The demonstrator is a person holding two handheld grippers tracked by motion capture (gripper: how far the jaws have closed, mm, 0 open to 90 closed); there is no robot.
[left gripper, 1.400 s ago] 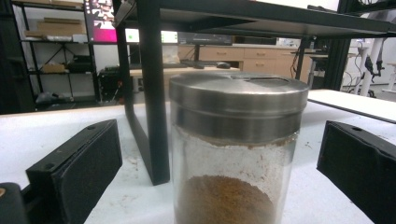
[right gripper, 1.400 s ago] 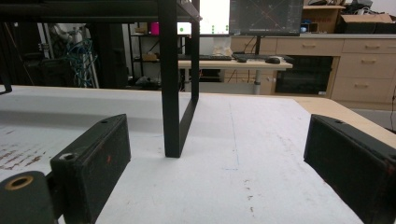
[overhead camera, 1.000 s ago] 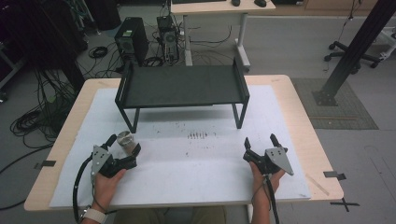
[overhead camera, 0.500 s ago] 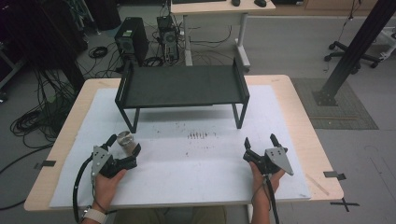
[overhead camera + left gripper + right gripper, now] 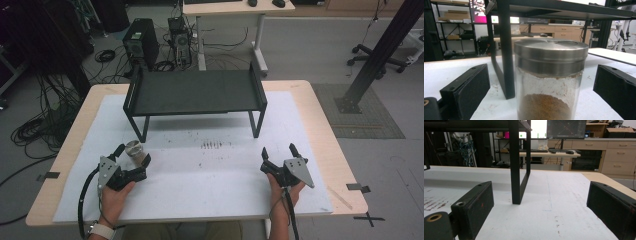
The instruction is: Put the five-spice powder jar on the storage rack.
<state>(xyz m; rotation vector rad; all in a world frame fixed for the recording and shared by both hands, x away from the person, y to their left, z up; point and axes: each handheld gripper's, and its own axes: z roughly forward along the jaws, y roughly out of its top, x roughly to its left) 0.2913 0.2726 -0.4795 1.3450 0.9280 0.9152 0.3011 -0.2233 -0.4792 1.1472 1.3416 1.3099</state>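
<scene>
A person sat at a pale surface (image 5: 210, 180), a 2-jaw gripper in each hand. The left gripper (image 5: 131, 159), at about 8 o'clock on the surface, had its jaws spread around a glass spice jar (image 5: 134, 148) with a steel lid, standing upright and holding brown powder. In the left gripper view the jar (image 5: 550, 80) stood between the 2 black jaws with a gap on either side, so it was framed but not yet pinched, probably lined up for a grasp.

The right gripper (image 5: 278, 152), at about 4 o'clock, rested with jaws spread wide around nothing, likely waiting its turn. A black metal shelf (image 5: 195, 92) on legs stood toward 12 o'clock, its top bare. The jar sat just in front of the shelf's left front leg (image 5: 505, 50). Faint brown specks (image 5: 215, 146) marked the surface near the centre.
</scene>
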